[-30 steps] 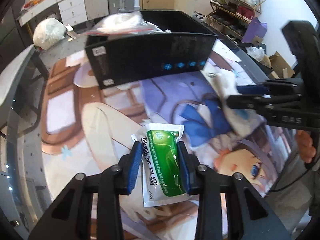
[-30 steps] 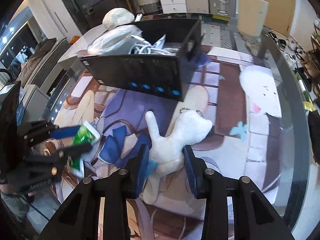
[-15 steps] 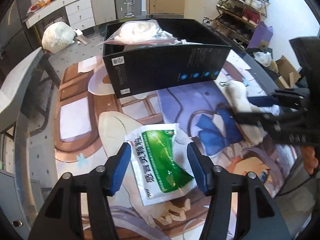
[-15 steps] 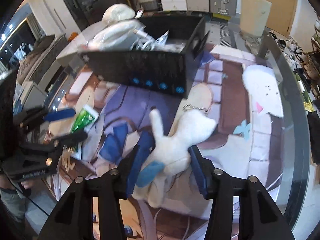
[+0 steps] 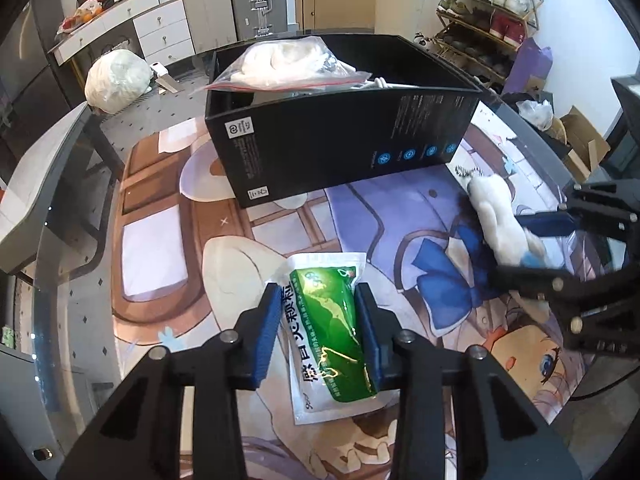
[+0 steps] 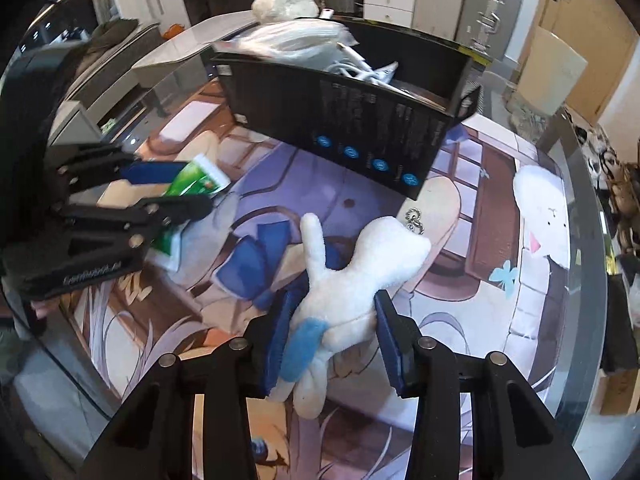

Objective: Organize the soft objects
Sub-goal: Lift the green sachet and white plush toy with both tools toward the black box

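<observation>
Landmark: box [image 5: 340, 136] on the mat [image 5: 160, 248]. Bagged bundle [image 5: 292, 64] and cables [image 6: 360, 66] inside it. Sachet [image 5: 328, 328] in front of box, between left gripper [image 5: 318, 332] pads. Plush toy [image 6: 348, 292] in front of box's other end, between right gripper [image 6: 334, 340] pads.

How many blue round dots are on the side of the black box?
4. The blue dots sit in one row along the bottom of the black box, near its right end on the side facing the grippers. Other sides are hidden, so more could be there.
</observation>
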